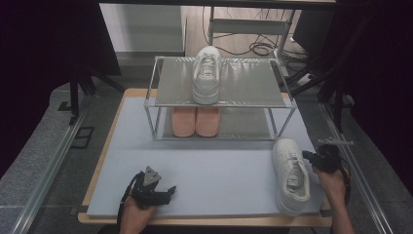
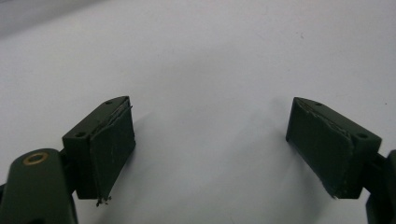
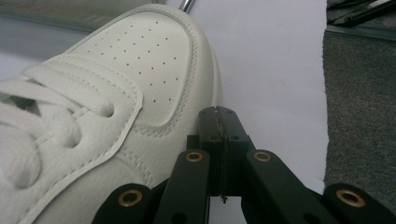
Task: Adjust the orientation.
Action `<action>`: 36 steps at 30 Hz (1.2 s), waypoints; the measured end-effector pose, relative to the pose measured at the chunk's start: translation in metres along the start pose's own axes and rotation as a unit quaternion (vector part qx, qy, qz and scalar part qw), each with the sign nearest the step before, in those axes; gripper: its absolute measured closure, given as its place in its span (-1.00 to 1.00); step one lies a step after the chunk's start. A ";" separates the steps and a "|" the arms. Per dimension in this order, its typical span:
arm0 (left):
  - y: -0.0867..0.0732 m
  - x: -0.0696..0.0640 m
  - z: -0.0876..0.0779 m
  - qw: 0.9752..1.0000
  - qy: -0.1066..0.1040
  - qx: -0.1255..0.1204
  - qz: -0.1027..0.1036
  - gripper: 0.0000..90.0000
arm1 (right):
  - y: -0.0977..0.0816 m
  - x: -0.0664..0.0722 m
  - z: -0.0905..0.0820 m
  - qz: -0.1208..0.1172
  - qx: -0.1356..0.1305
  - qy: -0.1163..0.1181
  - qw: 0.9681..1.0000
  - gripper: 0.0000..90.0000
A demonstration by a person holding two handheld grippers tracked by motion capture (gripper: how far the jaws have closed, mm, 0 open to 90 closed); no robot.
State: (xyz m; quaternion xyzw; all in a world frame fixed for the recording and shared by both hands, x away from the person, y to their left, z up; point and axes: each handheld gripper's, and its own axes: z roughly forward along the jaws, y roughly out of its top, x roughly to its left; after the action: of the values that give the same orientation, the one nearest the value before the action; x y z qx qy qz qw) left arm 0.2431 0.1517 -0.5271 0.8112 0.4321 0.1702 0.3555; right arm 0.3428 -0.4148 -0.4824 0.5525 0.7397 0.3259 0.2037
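A white sneaker (image 1: 291, 174) lies on the pale mat at the front right, toe toward the rack. My right gripper (image 1: 308, 156) is beside its right flank; in the right gripper view the gripper (image 3: 220, 122) is shut with nothing between its jaws, its tips against the sneaker's (image 3: 116, 93) side near the toe. A second white sneaker (image 1: 206, 73) stands on the top shelf of the metal rack (image 1: 160, 103). A pair of pink shoes (image 1: 196, 121) sits on the lower shelf. My left gripper (image 1: 168, 191) rests at the front left, open (image 2: 210, 144) over bare mat.
The pale mat (image 1: 209, 161) covers a wooden table whose edge (image 1: 204, 221) runs along the front. Grey carpet (image 3: 359, 107) lies just past the mat's right edge. Cables (image 1: 258, 48) trail on the floor behind the rack.
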 end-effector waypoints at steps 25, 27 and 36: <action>0.000 0.000 0.000 1.000 0.000 0.000 0.000 -0.66 | -0.027 0.009 -0.023 0.001 -0.003 0.037 0.999 1.00; 0.000 0.000 0.000 1.000 0.000 0.000 0.000 -0.66 | -0.023 0.006 -0.017 0.003 -0.001 0.030 1.000 1.00; 0.000 0.000 0.000 1.000 0.000 0.000 0.000 -0.66 | -0.015 0.001 -0.003 0.014 0.005 0.043 0.999 1.00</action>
State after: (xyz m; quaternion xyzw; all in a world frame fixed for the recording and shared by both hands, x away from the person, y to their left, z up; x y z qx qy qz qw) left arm 0.2431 0.1517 -0.5271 0.8110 0.4325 0.1702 0.3554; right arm 0.3301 -0.4176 -0.4910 0.5492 0.7415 0.3484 0.1648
